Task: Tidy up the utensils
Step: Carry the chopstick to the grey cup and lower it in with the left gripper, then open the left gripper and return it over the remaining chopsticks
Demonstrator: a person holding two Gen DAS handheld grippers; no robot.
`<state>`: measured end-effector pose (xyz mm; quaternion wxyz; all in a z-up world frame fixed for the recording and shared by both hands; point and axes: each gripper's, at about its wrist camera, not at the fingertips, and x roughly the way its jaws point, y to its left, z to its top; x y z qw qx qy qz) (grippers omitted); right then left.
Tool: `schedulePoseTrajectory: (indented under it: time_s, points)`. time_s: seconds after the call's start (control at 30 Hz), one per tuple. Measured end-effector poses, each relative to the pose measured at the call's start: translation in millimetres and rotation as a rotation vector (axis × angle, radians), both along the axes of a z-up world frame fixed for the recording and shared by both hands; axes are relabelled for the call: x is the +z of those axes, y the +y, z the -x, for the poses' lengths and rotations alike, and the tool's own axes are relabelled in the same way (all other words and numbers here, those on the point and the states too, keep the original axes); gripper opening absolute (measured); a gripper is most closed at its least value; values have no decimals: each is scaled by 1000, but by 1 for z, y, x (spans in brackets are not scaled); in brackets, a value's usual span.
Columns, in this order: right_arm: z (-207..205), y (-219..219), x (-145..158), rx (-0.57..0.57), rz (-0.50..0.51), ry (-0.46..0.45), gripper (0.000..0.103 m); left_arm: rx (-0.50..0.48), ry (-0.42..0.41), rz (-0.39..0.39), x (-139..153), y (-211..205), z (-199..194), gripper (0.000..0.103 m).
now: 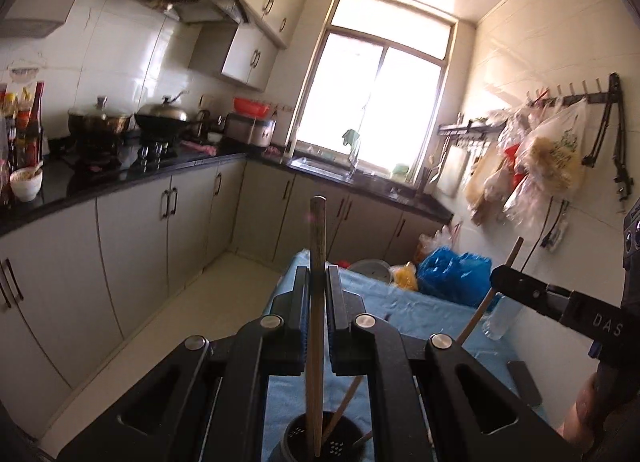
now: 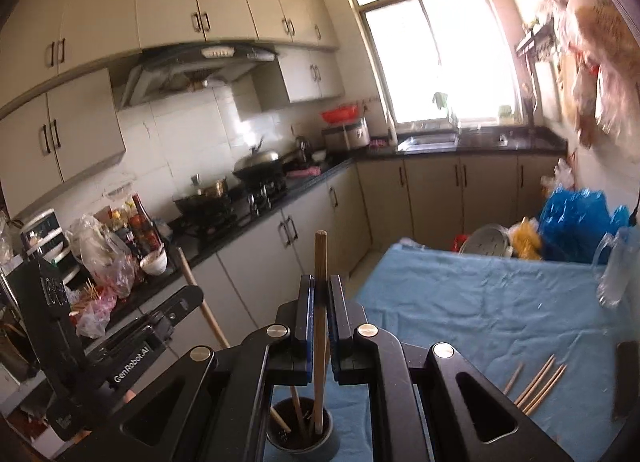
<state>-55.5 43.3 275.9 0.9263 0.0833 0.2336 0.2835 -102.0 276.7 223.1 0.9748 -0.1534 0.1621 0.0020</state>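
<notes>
My left gripper is shut on a wooden chopstick held upright, its lower end inside the dark round utensil holder on the blue tablecloth. My right gripper is shut on another upright chopstick whose lower end stands in the same holder, beside other chopsticks. The right gripper also shows in the left wrist view, and the left gripper in the right wrist view. Several loose chopsticks lie on the cloth at the right.
The table with the blue cloth carries a clear glass jar and a dark flat object at its right edge. Blue and yellow bags lie behind it. A kitchen counter with pots runs along the left.
</notes>
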Motion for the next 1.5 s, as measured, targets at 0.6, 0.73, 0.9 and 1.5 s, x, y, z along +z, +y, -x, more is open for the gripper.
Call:
schedulePoseTrajectory:
  time_s: [0.6, 0.73, 0.9, 1.5]
  points:
    - [-43, 5, -82, -5, 40, 213, 9, 36, 78, 22, -36, 7, 8, 36]
    - [-45, -2, -80, -21, 40, 208, 36, 42, 65, 36, -29, 6, 24, 39]
    - [-40, -20, -73, -52, 25, 182, 43, 34, 52, 39, -18, -7, 42, 40]
    - [-9, -259, -174, -415, 92, 420, 50, -333, 364, -1, -89, -175, -6, 50]
